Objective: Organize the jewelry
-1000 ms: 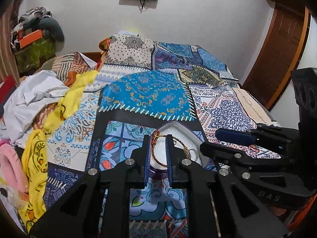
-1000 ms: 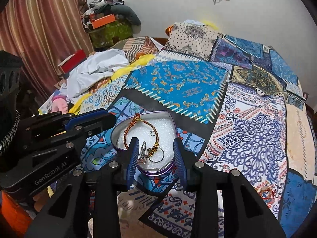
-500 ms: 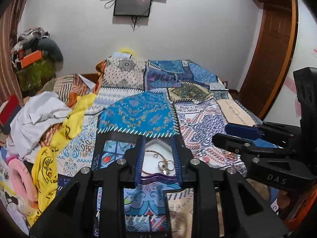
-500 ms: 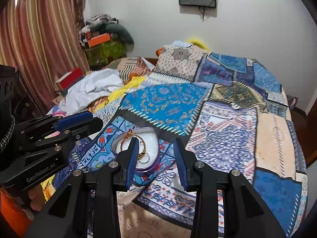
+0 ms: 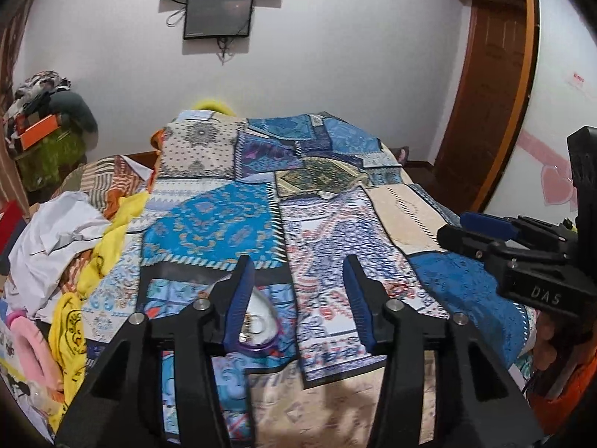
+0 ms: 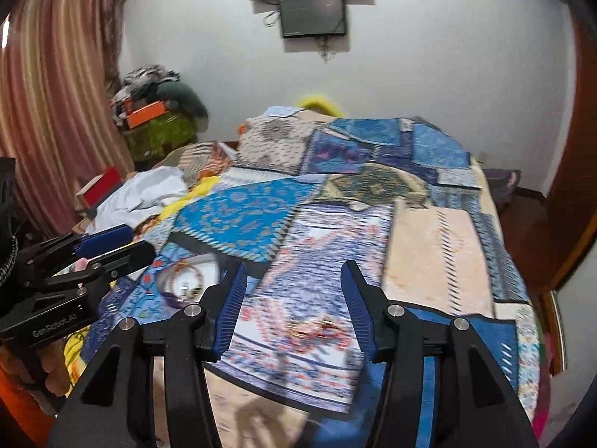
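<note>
Both grippers stand with blue-padded fingers spread wide and nothing between them: the left gripper (image 5: 300, 304) hovers over the patchwork bedspread (image 5: 238, 224), and the right gripper (image 6: 294, 308) hovers beside it over the same cloth. Just left of the left gripper's left finger lies the white, purple-rimmed jewelry tray (image 5: 261, 330), holding a bangle (image 6: 186, 278) and small rings, while another blurred piece of jewelry (image 6: 311, 328) rests on the bedspread between the right gripper's fingers. Farther out, crumpled clothes (image 5: 63, 231) sit at the bed's left edge and a screen (image 5: 218, 15) hangs on the wall.
</note>
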A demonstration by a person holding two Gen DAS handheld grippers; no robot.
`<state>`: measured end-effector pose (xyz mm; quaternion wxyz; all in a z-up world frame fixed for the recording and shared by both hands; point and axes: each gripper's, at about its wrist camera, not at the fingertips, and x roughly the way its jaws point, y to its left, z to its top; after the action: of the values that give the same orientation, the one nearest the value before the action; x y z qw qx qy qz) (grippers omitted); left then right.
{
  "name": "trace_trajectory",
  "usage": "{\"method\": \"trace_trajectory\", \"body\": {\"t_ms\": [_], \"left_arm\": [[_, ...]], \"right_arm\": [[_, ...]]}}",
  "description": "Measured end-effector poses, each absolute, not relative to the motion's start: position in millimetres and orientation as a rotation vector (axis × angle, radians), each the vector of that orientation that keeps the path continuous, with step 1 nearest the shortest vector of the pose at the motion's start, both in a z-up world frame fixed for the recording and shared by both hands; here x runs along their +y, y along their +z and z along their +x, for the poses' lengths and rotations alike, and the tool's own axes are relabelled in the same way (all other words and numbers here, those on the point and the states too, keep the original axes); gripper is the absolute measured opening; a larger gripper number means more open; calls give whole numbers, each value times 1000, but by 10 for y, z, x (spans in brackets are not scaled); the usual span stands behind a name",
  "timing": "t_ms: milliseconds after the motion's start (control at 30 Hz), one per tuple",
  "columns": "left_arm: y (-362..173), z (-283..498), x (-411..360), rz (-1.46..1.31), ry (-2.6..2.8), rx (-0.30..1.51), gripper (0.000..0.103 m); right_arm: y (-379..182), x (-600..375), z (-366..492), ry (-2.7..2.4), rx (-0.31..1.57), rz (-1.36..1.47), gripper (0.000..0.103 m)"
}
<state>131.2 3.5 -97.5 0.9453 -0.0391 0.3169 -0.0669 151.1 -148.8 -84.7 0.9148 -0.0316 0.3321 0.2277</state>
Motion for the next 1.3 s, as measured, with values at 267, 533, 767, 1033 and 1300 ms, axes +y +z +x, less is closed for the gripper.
{"method": "trace_trajectory", "body": {"t_ms": [267, 533, 767, 1033, 1300], "left_arm": [[-1171, 1535, -378, -53, -212, 705, 49], [-1567, 1777, -545, -41, -227, 814, 49], [-1806, 1942, -582, -70, -277, 878, 39], [-1934, 2085, -662, -89, -319, 904, 24], [-1974, 2094, -711, -95, -328, 902, 8]], "right_arm": [[-944, -1992, 1605, 371, 708, -29, 48], [-1202, -2132, 1725, 367, 779, -28, 48], [-1463, -2093, 1806, 403, 845, -52, 48], [-1623, -2020, 1803, 450, 889, -109, 48], [-1660, -2035, 1825, 460, 904, -88, 49]]}}
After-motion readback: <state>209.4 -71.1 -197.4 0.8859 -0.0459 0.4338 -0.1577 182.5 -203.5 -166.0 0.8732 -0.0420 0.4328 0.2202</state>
